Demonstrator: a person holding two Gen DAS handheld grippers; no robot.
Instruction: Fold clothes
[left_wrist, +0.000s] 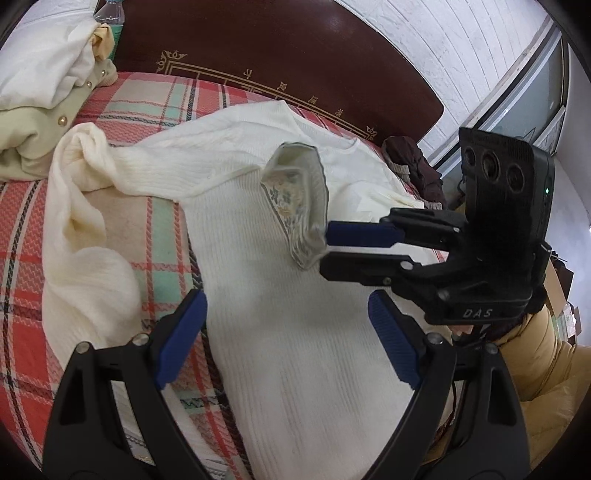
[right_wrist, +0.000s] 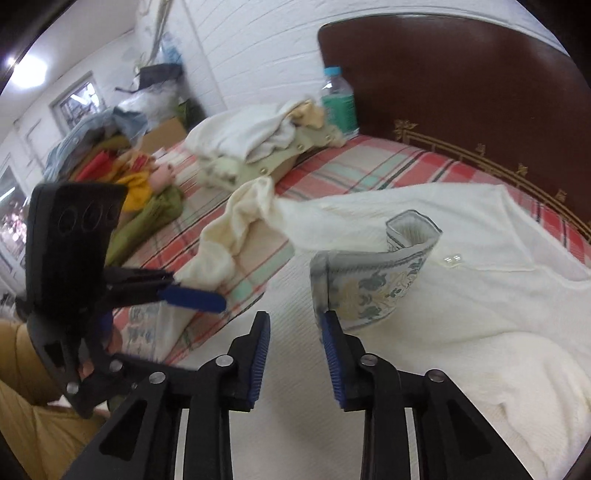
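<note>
A cream ribbed sweater (left_wrist: 288, 295) lies spread on the plaid bed cover (left_wrist: 147, 107), one sleeve bunched at the left (left_wrist: 81, 155). On its chest a curled floral cloth band with grey trim (left_wrist: 299, 199) stands on edge. My left gripper (left_wrist: 288, 332) hovers open and wide over the sweater's body, holding nothing. My right gripper (right_wrist: 295, 354) is open, its jaws a narrow gap apart with only sweater (right_wrist: 461, 332) showing between them. The band's (right_wrist: 369, 273) lower corner sits right at the right-hand fingertip (right_wrist: 327, 321). In the left wrist view the right gripper (left_wrist: 325, 249) points at the band's lower end.
A heap of pale clothes (left_wrist: 48, 81) lies at the head of the bed beside a water bottle (right_wrist: 338, 103). The dark headboard (left_wrist: 277, 55) stands behind, with a dark garment (left_wrist: 410, 158) beside it. Colourful clothes (right_wrist: 122, 166) are piled off the bed's side. A mustard sleeve (left_wrist: 535, 354) holds the right gripper.
</note>
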